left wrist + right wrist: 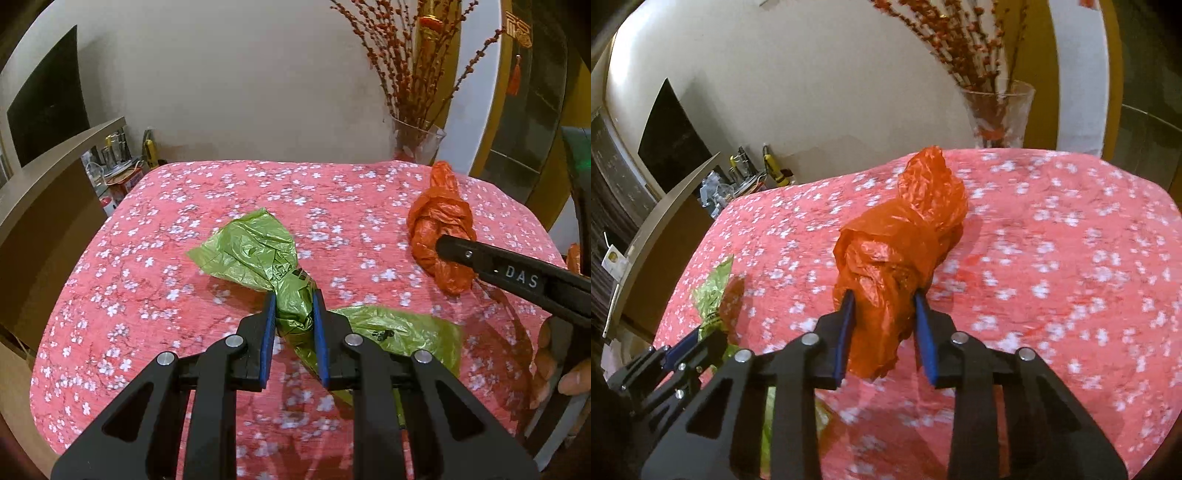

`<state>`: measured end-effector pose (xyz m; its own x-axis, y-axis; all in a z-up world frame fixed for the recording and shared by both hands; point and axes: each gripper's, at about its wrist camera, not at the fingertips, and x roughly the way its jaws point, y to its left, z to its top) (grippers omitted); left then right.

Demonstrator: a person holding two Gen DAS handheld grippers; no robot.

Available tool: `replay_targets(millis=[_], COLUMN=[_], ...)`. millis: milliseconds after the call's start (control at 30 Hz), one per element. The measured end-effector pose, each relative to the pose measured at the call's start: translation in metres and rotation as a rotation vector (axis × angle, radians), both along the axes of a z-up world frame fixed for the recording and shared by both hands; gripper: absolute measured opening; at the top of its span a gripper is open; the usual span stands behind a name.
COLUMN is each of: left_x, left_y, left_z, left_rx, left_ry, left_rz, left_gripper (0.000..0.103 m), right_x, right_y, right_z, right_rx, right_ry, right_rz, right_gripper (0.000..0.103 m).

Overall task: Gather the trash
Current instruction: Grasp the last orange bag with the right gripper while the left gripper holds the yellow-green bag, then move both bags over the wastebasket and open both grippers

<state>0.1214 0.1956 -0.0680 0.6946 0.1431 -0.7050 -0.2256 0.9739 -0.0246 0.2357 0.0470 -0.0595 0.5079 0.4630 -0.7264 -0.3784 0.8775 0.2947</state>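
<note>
A crumpled green plastic bag (255, 254) lies on the pink flowered tablecloth (221, 192). My left gripper (294, 299) is shut on the bag's twisted middle, with loose ends spreading ahead and to the right. A crumpled orange plastic bag (905, 236) sits to the right; it also shows in the left wrist view (439, 218). My right gripper (884, 297) is shut on the orange bag's near end. The left gripper (698, 332) and green bag (714, 288) show at the lower left of the right wrist view.
A glass vase (417, 144) with red-budded branches stands at the table's far right edge. A shelf with bottles and clutter (122, 166) stands past the table's left side. A dark screen (48, 107) hangs on the left wall.
</note>
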Motion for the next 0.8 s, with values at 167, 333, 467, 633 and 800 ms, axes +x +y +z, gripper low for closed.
replay_targets(millis=[167,333,467,633,800], left_x=[0.002,0.005,0.008,0.012,0.016], left_y=[-0.018,-0.038,-0.058,-0.087,-0.123], left_z=[0.005,0.013,0.02,0.029,0.038], left_rx=[-0.002,-0.006,-0.008,-0.011,-0.012], left_ry=[-0.011,-0.031,-0.044,-0.058,-0.076], left_rz=[-0.04,-0.085,-0.121,-0.171,-0.239], left_gripper=[0.019,0.019,0.019,0.019,0.019], right_x=[-0.005,-0.015,-0.027,-0.042,-0.057], right_y=[-0.044,-0.092,-0.133,-0.171,-0.2], right_z=[0.0,0.004,0.009,0.018,0.025], right_rx=[-0.013,-0.041,-0.046,-0.046,-0.052], right_ry=[-0.015,-0.052,-0.077,-0.106,-0.134], right_rz=[-0.071,-0.144,-0.21,-0.269,-0.318], right_gripper=[0.029,0.029,0.029,0.029,0.029])
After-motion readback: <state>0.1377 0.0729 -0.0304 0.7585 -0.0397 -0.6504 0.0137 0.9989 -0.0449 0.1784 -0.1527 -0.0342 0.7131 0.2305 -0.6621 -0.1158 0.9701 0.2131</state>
